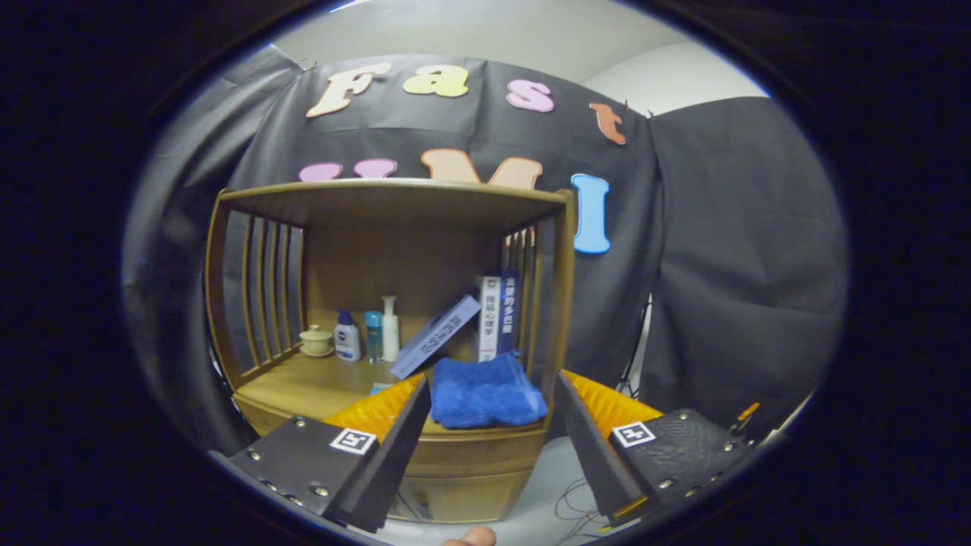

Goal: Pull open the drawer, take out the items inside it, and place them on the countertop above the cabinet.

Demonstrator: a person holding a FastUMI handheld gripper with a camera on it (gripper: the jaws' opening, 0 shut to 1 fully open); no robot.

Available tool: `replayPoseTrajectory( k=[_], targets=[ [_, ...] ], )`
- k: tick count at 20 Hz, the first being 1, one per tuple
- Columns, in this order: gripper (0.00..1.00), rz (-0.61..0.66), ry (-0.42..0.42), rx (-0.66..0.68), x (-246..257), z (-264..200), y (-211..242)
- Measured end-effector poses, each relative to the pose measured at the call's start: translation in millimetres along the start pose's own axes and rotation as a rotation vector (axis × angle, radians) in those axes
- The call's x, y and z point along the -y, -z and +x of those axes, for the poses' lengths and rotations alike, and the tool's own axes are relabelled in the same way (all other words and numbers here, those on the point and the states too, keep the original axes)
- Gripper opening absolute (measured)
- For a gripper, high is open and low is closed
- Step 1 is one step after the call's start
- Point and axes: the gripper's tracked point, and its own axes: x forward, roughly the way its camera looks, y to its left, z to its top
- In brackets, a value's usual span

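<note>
Left to right, rel. to the gripper [491, 413]:

Beyond the L finger, at the back of the countertop [303, 387]: small lidded ceramic cup [316, 340], then three bottles [368, 334] in a row. Risk here is low, since they're well behind the drop spot.

Past them, a book leaning [436, 337] against two upright books [498, 318]. It's already tilted, so a nudge w/ a fingertip could likely slide it down.

Between the fingers and just ahead: blue towel [485, 393] on the front of the countertop, close to the edge. Fingers are spread wide and empty, nothing pinched. Can't tell if either inner face brushes the cloth.

Below the towel: cabinet front w/ the drawer [463, 455], which looks closed or nearly so. Can't tell if more items remain inside.

Main risks, as I judge them:
- backing out at an angle, so a finger could snag the soft towel and drag it off the lip;
- R finger is just by the cabinet's side post [563, 303] and could knock it;
- loose cables [569, 504] on the floor under the R finger.
</note>
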Motion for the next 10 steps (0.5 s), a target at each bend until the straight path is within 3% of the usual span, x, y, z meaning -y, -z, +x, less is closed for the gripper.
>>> replayPoseTrajectory(
  k=[10],
  targets=[
    [0.97,-0.003,0.028,0.056,112.0,-13.7,23.8]
  ],
)
